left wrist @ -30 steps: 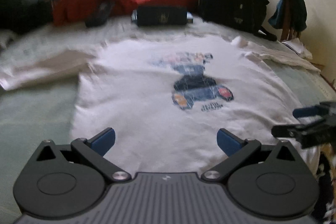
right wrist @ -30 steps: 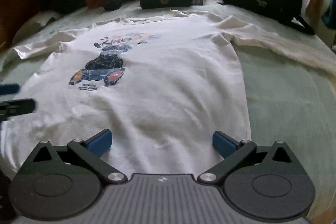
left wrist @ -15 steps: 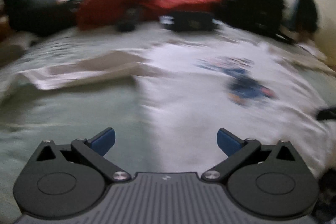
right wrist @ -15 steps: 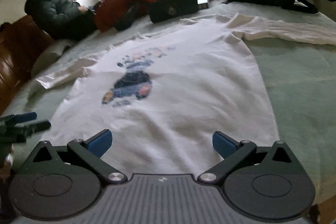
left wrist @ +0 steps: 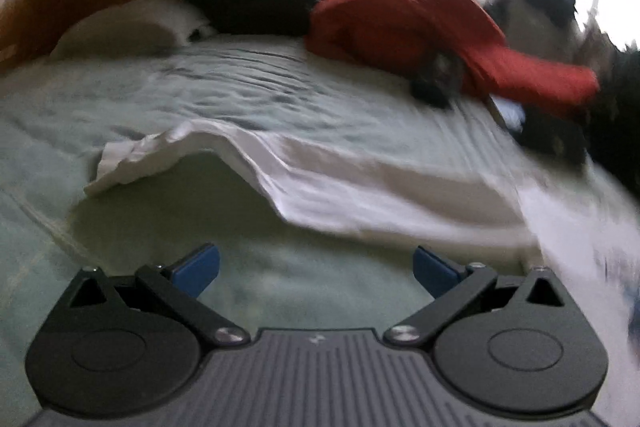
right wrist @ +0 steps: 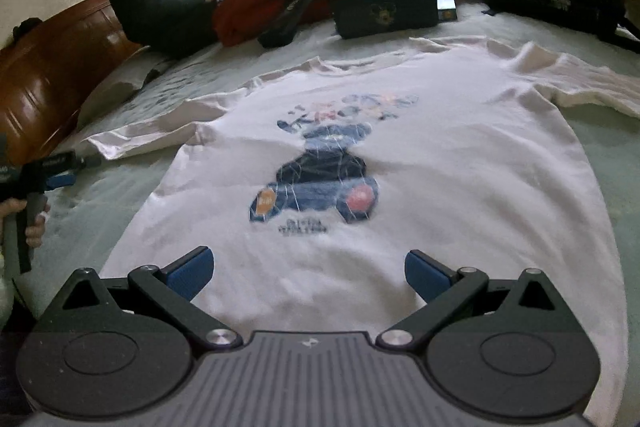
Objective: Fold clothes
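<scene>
Shirt (right wrist: 400,155), white, long-sleeved, printed bear on the chest: lies flat and face up on the pale green bed (right wrist: 624,163), both sleeves spread out, no fold showing. Left sleeve (left wrist: 320,167): stretches from 9 to 3 o'clock across the left wrist view, cuff rumpled at 9. Left gripper (left wrist: 316,267): fingers wide apart, empty, aimed at that sleeve from just short of it. Right gripper (right wrist: 308,267): fingers likewise wide apart and empty, low over the hem. Handling, as a judgement: pinch the sleeve near its cuff, through both layers, lift it little and carry it over the chest, while the other gripper steadies the hem. Change over the last second: the left gripper has swung from the shirt's hem leftward to the sleeve; the right has held near the hem, tilting slightly.
</scene>
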Demonstrator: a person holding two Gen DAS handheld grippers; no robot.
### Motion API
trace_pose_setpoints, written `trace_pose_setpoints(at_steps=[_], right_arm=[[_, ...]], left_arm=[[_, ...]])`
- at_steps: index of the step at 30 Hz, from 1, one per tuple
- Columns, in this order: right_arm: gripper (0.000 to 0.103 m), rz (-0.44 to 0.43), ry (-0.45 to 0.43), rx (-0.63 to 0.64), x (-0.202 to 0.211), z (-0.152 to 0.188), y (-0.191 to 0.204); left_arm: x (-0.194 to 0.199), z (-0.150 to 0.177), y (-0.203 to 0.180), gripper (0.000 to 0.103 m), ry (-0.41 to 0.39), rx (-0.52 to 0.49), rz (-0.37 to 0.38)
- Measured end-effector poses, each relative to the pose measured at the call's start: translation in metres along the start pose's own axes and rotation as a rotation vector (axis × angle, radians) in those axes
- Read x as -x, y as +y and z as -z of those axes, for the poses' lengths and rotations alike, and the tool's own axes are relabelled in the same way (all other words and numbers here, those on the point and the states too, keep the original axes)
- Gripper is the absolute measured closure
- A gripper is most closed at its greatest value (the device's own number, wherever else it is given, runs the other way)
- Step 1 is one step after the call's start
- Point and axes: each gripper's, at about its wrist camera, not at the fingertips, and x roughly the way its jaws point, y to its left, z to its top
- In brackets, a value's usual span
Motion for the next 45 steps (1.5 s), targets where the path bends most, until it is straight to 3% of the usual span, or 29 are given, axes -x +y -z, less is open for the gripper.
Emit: trace_pose_setpoints(at_steps=[5, 8, 11, 16, 18, 19, 20, 22, 25, 29, 36, 45], right_arm=[[0.0, 0.024, 0.006, 0.0, -0.016, -0.005, -0.001], [0.0, 0.038, 0.005, 0.01, -0.022, -0.006, -0.002], [0.0, 0.048, 0.002, 0.022, -0.027, -0.007, -0.002], [0.0, 0.06, 0.004, 0.036, -0.029, -0.009, 0.002], [0.0, 0.063, 0.004, 0.039, -0.029, -0.009, 0.003], [0.0, 0.065, 0.003, 0.04, -0.029, -0.008, 0.003], [0.0, 0.067, 0.003, 0.041, -0.028, -0.008, 0.003], [0.0, 0.071, 0.004, 0.046, -0.028, -0.008, 0.005], [0.0, 0.077, 0.006, 0.057, -0.027, -0.007, 0.008], [0.0, 0.069, 0.002, 0.077, -0.022, -0.005, 0.014], [0.0, 0.064, -0.007, 0.113, -0.017, -0.006, 0.024], [0.0, 0.063, -0.011, 0.161, -0.011, -0.004, 0.036]], left_arm=[[-0.043, -0.015, 0.036, 0.001, 0.018, 0.178, 0.039], [-0.059, -0.017, 0.048, 0.001, 0.0, 0.22, 0.064], [-0.067, -0.027, 0.058, 0.001, -0.02, 0.259, 0.082], [-0.072, -0.046, 0.095, 0.001, -0.08, 0.454, 0.095], [-0.077, -0.047, 0.114, 0.005, -0.089, 0.563, 0.103], [-0.078, -0.047, 0.121, 0.013, -0.09, 0.602, 0.1], [-0.076, -0.049, 0.122, 0.02, -0.093, 0.592, 0.082], [-0.072, -0.051, 0.124, 0.056, -0.098, 0.574, 0.046], [-0.066, -0.054, 0.126, 0.091, -0.105, 0.546, -0.008], [-0.056, -0.06, 0.128, 0.098, -0.117, 0.503, -0.079], [-0.024, -0.076, 0.117, 0.098, -0.172, 0.284, -0.155], [-0.011, -0.054, 0.131, 0.086, -0.085, 0.217, -0.205]])
